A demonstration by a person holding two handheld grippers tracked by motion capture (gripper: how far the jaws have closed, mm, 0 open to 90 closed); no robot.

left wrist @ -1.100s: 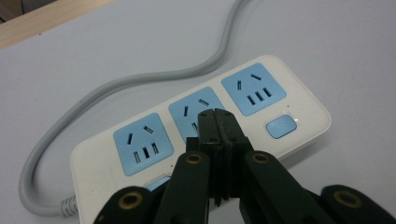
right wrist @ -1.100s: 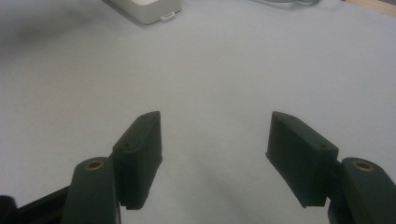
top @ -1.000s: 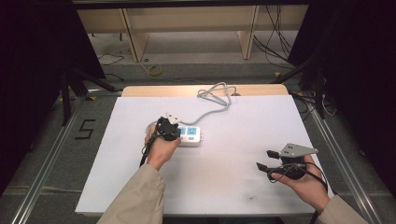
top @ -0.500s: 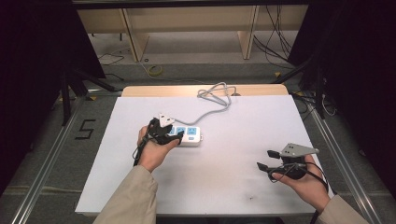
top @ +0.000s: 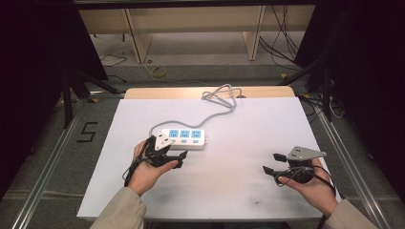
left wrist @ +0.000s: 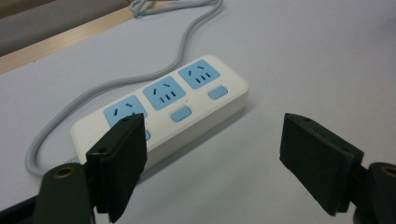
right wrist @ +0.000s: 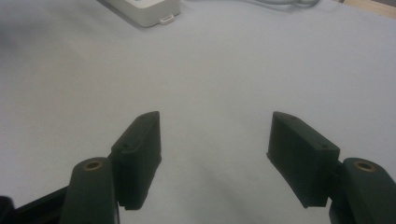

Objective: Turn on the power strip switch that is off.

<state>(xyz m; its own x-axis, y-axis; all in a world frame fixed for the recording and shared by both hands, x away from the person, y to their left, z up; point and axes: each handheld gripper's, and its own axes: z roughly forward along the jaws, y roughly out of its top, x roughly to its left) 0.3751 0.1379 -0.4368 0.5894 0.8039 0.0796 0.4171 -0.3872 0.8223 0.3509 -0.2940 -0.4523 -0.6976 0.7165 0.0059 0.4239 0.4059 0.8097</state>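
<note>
A white power strip (top: 184, 138) with three blue sockets lies on the white table, its grey cable (top: 217, 102) running off toward the back edge. My left gripper (top: 167, 153) sits just in front of the strip's left end. Its jaws have just been opening and now stand wide with nothing between them. In the left gripper view the power strip (left wrist: 187, 100) lies beyond the open left gripper (left wrist: 215, 158), partly behind the left-hand jaw. My right gripper (top: 272, 163) rests at the front right, open and empty. The right gripper view has the right gripper (right wrist: 215, 149) over bare table, the power strip's end (right wrist: 144, 11) far ahead.
The white table top (top: 229, 191) has a wooden strip (top: 143, 93) along its back edge. Wooden shelving (top: 191, 28) stands behind it on the floor. A "5" mark (top: 87, 132) and metal rails flank the table's left side.
The left gripper has drawn back from the power strip's left end toward the person, and its jaws have gone from nearly shut to wide open. The right gripper has stayed put.
</note>
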